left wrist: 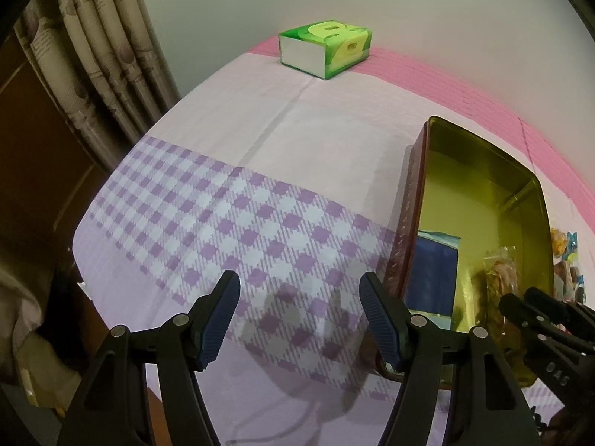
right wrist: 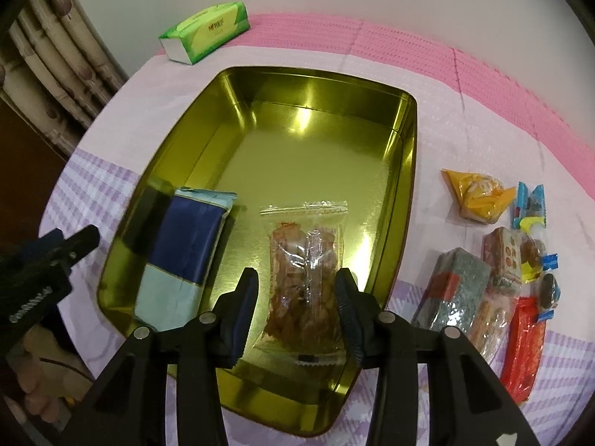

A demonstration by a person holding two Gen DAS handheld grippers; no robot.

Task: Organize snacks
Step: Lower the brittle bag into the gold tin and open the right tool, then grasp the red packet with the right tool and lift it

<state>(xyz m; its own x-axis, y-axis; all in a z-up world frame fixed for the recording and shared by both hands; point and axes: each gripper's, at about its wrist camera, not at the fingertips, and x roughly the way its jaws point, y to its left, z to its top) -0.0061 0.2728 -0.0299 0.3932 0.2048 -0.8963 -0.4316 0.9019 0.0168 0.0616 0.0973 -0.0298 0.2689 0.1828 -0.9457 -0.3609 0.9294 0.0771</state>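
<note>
A gold tin [right wrist: 238,111] lies open on the cloth. In it are a blue and pale blue packet [right wrist: 186,245] at the left and a clear packet of brown snacks [right wrist: 301,245] in the middle. My right gripper [right wrist: 296,273] hangs over the tin's near end, jaws slightly apart. The clear packet lies flat between them with a small gap at the left pad. My left gripper [left wrist: 299,297] stands open over the purple checked cloth left of the tin [left wrist: 483,141], with nothing between its fingers.
Several loose snacks lie right of the tin: a yellow packet [right wrist: 474,195], a grey-green bar [right wrist: 457,282], a red packet [right wrist: 524,342] and small sweets. A green tissue box [left wrist: 327,50] stands at the far edge. Curtains hang beyond the table's left side.
</note>
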